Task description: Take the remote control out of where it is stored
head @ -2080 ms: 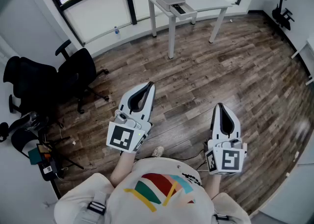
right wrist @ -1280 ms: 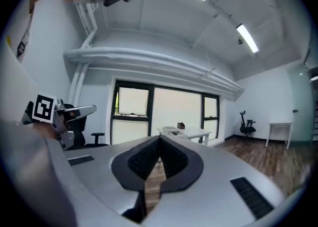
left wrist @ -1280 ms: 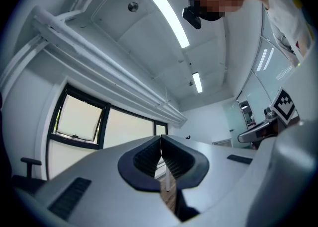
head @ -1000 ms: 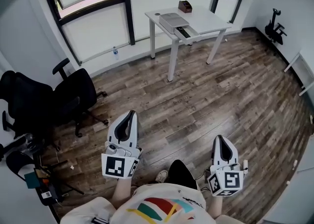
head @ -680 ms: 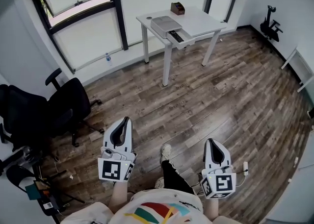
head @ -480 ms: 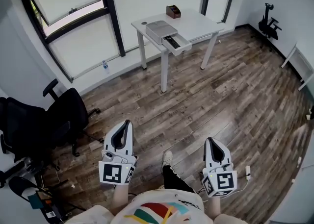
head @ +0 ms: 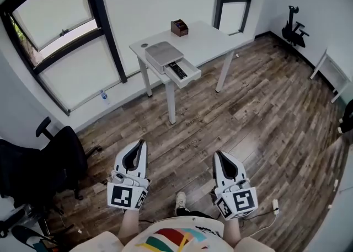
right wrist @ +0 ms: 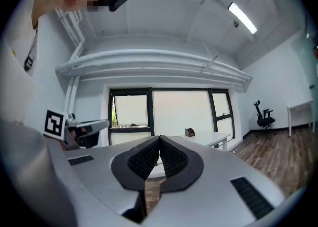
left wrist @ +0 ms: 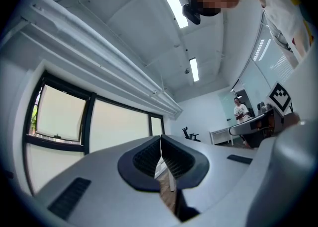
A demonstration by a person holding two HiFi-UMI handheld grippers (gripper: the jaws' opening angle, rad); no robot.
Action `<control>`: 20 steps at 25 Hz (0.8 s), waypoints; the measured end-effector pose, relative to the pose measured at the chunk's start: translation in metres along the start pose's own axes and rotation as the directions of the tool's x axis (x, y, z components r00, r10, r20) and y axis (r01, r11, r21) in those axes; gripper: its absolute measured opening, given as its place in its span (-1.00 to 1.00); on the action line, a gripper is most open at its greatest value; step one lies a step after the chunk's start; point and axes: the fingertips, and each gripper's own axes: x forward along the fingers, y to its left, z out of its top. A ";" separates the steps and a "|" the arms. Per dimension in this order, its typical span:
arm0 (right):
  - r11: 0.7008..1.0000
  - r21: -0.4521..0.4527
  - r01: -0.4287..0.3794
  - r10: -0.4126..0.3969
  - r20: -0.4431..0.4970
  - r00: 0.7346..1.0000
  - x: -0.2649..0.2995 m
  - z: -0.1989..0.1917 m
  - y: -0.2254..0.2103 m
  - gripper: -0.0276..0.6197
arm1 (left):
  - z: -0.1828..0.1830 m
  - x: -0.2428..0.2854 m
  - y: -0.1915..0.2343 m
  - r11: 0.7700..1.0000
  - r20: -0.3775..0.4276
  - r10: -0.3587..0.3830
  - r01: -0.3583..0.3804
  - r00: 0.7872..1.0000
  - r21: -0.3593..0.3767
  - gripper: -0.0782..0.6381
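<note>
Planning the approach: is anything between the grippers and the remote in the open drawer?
Nothing visible does. Only wood floor separates the left gripper and right gripper from the table, and the remote control lies uncovered in the open drawer.

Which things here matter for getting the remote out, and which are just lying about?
Job: black remote control; open white drawer holding it; flat grey drawer unit; white table.
Lying about: small brown box; black office chair; clear plastic bottle.

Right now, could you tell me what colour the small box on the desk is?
The small box is dark brown, clearest in the head view.
</note>
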 end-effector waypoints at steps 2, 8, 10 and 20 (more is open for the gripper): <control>1.000 0.028 -0.010 0.010 0.027 1.000 0.007 0.005 -0.010 -0.91 | 0.002 0.022 -0.010 0.999 0.009 -0.031 0.030 0.999 0.020 -0.76; 0.996 0.059 0.068 -0.070 0.037 0.997 0.004 0.002 -0.040 -0.91 | -0.009 0.067 -0.033 0.991 -0.015 -0.132 0.132 0.991 0.006 -0.76; 0.995 0.045 0.091 -0.093 0.037 0.995 -0.002 0.004 -0.045 -0.91 | -0.013 0.076 -0.036 0.989 -0.015 -0.149 0.148 0.989 -0.020 -0.76; 0.968 -0.009 0.249 -0.249 -0.012 0.968 -0.014 -0.010 -0.081 -0.91 | 0.001 0.137 -0.058 0.957 0.109 -0.272 0.281 0.956 -0.077 -0.76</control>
